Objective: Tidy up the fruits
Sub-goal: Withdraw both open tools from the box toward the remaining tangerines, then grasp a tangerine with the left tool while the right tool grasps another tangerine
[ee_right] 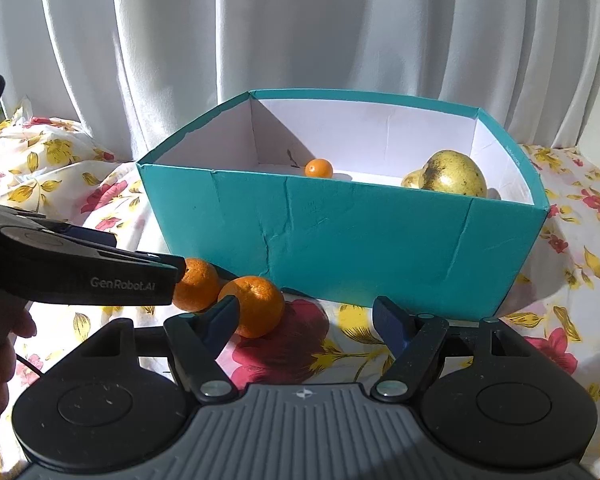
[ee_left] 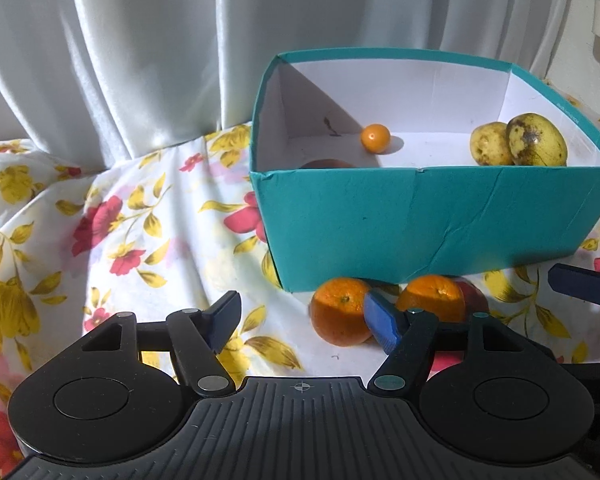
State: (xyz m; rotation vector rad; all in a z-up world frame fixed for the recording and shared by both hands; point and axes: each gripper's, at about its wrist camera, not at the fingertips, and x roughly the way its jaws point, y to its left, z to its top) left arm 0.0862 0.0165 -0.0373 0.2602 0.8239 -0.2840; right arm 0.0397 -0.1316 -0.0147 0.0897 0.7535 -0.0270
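Note:
A teal cardboard box stands on the floral cloth; it also shows in the right wrist view. Inside lie a small orange fruit, two yellow-green spotted fruits and a partly hidden reddish fruit. Two oranges lie on the cloth in front of the box, one on the left and one on the right. My left gripper is open, its right finger between the two oranges. My right gripper is open and empty, its left finger beside the nearer orange.
White curtains hang close behind the box. The floral cloth is wrinkled and bunched at the left. A red fruit peeks out behind the right orange. The left gripper's body crosses the right wrist view at left.

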